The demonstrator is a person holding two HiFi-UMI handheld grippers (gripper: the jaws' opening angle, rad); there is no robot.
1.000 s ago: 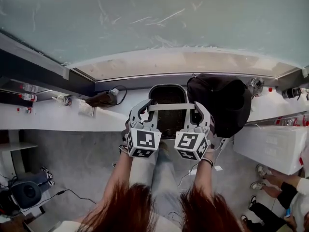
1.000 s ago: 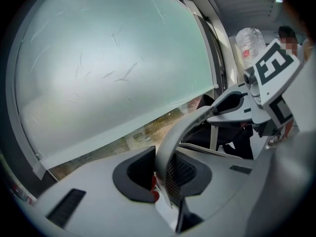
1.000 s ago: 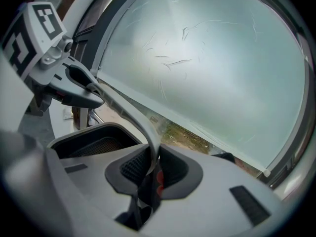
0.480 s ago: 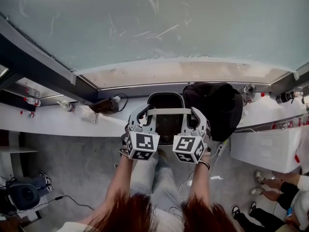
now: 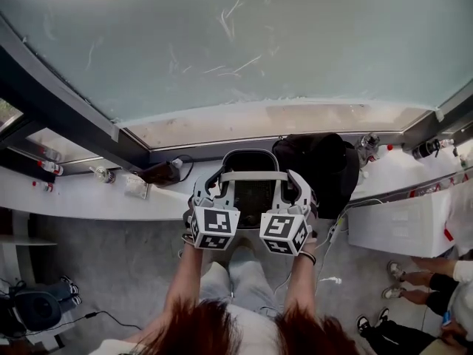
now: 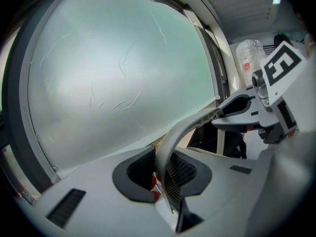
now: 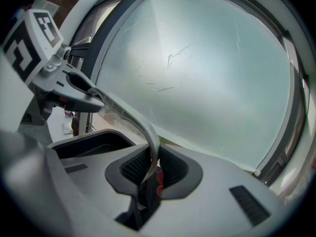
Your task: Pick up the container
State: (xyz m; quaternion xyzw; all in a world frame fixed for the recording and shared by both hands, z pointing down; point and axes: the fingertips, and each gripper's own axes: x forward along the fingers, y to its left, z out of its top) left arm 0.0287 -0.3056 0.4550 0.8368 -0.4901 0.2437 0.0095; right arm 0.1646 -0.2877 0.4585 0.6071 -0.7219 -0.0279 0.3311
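1. Beyond both grippers, a frosted window (image 5: 236, 43) fills the view, and a white counter (image 5: 81, 191) runs beneath it to either side.
2. Just right of the right gripper (image 5: 294, 186), a black bag (image 5: 321, 165) slumps on that counter.
3. Straight ahead, between the two tools, is the container (image 5: 255, 197), a dark mesh basket. Its pale handle (image 5: 253, 176) spans from one tool to the other.
4. The left gripper (image 5: 214, 183) is clamped on the handle's left end and the right gripper on its right end. The band runs through each pair of jaws. Holding both ends likely keeps the basket level for lifting.
5. I cannot tell whether its base has cleared the counter.
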